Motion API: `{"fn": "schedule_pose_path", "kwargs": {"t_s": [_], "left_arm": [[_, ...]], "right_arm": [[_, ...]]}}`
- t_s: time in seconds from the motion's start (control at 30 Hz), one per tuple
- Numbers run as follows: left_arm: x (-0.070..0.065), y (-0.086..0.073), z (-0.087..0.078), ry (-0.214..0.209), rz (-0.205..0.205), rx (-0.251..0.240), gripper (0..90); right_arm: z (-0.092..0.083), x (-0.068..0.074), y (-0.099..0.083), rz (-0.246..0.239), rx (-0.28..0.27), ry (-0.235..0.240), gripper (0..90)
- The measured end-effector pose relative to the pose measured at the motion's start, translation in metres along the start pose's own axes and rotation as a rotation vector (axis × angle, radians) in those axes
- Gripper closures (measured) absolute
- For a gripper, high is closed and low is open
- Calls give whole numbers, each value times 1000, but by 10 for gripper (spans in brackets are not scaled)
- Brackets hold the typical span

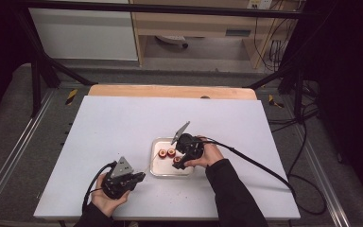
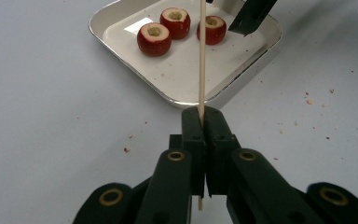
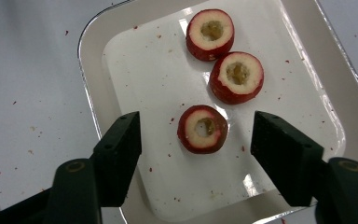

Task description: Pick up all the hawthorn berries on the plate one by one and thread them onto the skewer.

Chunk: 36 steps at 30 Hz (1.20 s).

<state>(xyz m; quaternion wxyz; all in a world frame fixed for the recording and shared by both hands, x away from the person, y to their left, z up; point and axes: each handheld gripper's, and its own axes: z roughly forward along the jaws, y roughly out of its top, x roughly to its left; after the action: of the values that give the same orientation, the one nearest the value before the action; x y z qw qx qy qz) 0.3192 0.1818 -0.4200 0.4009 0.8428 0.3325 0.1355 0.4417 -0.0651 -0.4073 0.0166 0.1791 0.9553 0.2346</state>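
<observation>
Skewering, pick-up step: left gripper (image 2: 200, 122) clamps skewer (image 2: 202, 56); right gripper (image 3: 196, 144) gapes astride nearest fruit (image 3: 202, 129) in tray (image 3: 93, 42); next, squeeze gently.

The desk (image 1: 123, 123) has a plain white top, with a strip of light wood along its far edge. A shallow white tray (image 1: 157, 166) with rounded corners lies flat on it, right of the middle and toward the near side. Small reddish-brown crumbs (image 2: 127, 150) are scattered on the white surface around the tray.
</observation>
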Motion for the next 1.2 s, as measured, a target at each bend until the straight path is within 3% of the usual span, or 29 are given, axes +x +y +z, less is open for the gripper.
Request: {"fn": "schedule_pose_path", "kwargs": {"t_s": [0.1, 0.37, 0.53, 0.73, 0.9, 0.97, 1.0, 1.03, 1.07, 1.1, 1.13, 1.17, 1.2], "left_arm": [[1, 0, 0, 2, -4, 1, 883], [0, 0, 1, -1, 2, 3, 884], [0, 0, 1, -5, 4, 7, 884], [0, 0, 1, -6, 5, 4, 884], [-1, 0, 0, -6, -5, -17, 884], [-1, 0, -1, -3, -14, -31, 884], [-2, 0, -2, -2, -18, -36, 884], [-3, 0, -2, 2, -22, -49, 884], [-3, 0, -2, 2, -22, -49, 884], [-3, 0, -2, 3, -25, -55, 884], [-4, 0, -2, 3, -30, -61, 884], [-5, 0, -2, 2, -32, -72, 884], [-5, 0, -2, 2, -32, -72, 884]], "right_arm": [[5, -2, 2, -26, 36, 7, 423], [13, -3, 7, -68, 57, 21, 556], [15, -5, 7, -73, 69, 13, 598], [15, -6, 7, -45, 73, 15, 608], [1, -2, 7, 45, 0, 0, 609], [-13, 0, 5, 112, -89, -20, 609], [-13, 0, 5, 112, -89, -20, 609], [-23, 1, 1, 175, -146, -29, 610], [-23, 1, 1, 175, -146, -29, 610], [-32, 1, -4, 238, -206, -38, 610], [-32, 1, -4, 238, -206, -38, 610], [-39, 1, -10, 301, -279, -36, 611], [-39, 1, -10, 301, -279, -36, 611]]}}
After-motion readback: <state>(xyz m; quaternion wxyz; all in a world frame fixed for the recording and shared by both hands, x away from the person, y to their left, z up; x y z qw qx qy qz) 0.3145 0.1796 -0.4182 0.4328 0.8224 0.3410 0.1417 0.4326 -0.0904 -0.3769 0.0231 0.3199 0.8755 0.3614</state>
